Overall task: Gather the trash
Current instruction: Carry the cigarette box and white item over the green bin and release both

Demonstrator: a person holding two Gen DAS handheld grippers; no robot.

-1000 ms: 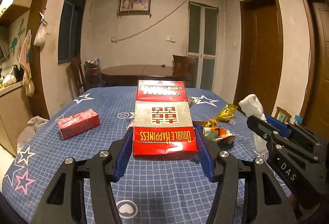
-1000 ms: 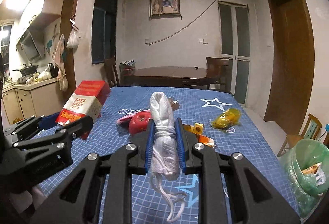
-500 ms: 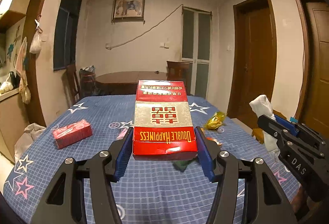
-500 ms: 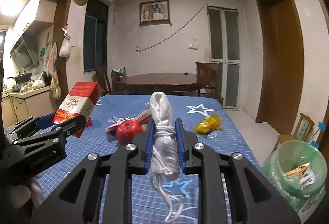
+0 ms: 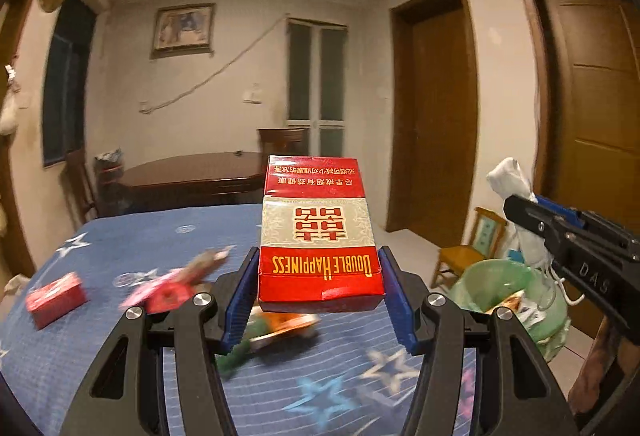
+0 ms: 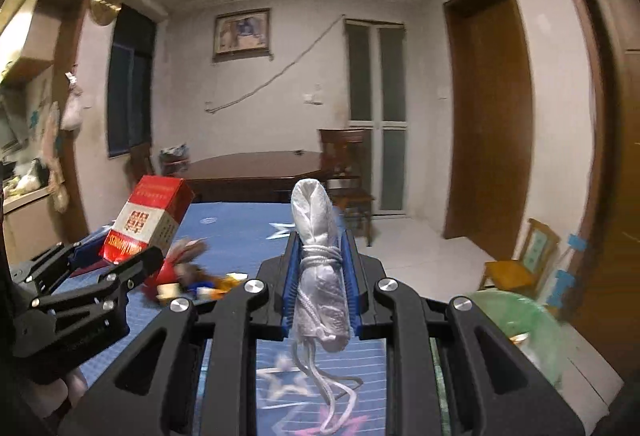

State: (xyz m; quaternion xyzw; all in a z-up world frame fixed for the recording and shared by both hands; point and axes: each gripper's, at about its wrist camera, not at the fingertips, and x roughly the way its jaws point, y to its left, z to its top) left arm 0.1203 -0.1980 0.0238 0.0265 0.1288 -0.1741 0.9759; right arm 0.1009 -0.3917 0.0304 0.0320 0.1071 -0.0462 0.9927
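Left gripper fingers clamp red carton; right gripper grips white bundle.

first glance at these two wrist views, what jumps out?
The big red Double Happiness carton, clamped flat between the left gripper fingers and lifted above the blue star tablecloth. Next, the white rolled bundle tied with string, pinched upright in the right gripper. A green-lined trash bin stands on the floor off the table's right side.
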